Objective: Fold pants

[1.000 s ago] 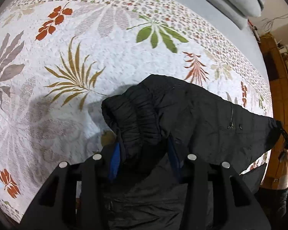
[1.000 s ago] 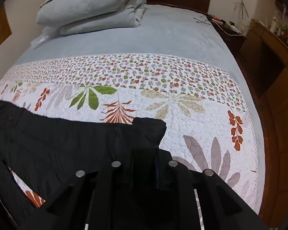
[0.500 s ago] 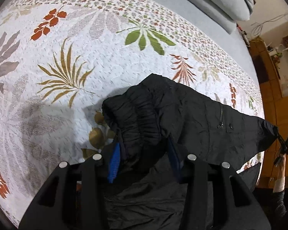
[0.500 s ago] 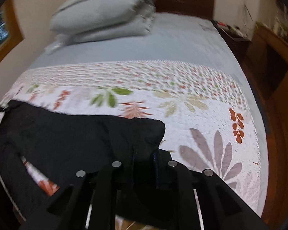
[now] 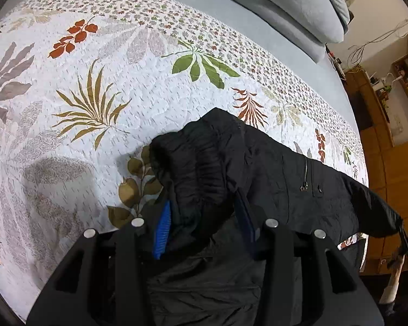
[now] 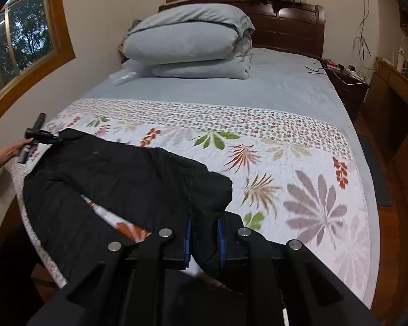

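The black pants lie stretched across the leaf-print quilt along the bed's near edge, partly draped over that edge. The left gripper has its blue-padded fingers clamped on the bunched elastic waistband. The right gripper has its fingers clamped on the other end of the pants, near the bed's foot edge.

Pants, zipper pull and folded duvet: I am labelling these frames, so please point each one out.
pants (image 6: 117, 179), right wrist view, flat middle of fabric.
zipper pull (image 5: 302, 188), left wrist view, metal tab.
folded duvet (image 6: 185, 43), right wrist view, upper fold.
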`<action>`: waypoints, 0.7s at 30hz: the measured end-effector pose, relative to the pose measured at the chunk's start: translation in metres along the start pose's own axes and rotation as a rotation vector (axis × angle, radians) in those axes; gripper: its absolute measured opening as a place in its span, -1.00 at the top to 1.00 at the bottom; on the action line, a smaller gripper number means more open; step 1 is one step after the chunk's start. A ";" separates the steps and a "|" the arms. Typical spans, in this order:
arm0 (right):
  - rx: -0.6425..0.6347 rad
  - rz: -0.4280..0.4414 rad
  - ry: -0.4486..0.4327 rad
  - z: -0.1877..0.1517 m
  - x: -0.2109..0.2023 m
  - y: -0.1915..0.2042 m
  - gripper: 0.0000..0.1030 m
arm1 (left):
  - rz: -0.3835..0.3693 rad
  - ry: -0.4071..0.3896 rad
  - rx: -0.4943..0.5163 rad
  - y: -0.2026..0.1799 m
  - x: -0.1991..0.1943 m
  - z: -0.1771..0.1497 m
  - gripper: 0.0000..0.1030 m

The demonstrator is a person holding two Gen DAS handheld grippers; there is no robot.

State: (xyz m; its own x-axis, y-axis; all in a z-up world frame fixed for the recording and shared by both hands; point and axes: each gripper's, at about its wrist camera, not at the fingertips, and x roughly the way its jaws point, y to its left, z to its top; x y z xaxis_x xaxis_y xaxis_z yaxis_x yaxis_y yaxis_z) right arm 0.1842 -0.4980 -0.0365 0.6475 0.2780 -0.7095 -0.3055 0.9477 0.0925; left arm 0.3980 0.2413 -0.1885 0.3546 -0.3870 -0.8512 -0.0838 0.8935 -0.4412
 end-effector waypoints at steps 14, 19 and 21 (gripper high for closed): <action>0.113 -0.012 0.082 -0.124 -0.030 0.019 0.71 | -0.073 -0.115 0.008 -0.007 -0.004 -0.021 0.14; 0.073 -0.022 0.058 -0.087 -0.027 0.006 0.71 | -0.084 -0.136 -0.008 -0.005 -0.006 -0.023 0.14; 0.040 -0.011 0.039 -0.080 -0.039 0.013 0.71 | -0.090 -0.143 -0.013 -0.004 -0.006 -0.024 0.12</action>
State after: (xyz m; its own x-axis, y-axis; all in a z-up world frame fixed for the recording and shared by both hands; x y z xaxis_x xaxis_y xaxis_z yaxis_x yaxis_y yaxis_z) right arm 0.0991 -0.5093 -0.0635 0.6224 0.2619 -0.7375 -0.2700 0.9564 0.1118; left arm 0.3738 0.2344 -0.1882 0.4904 -0.4278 -0.7593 -0.0576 0.8534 -0.5180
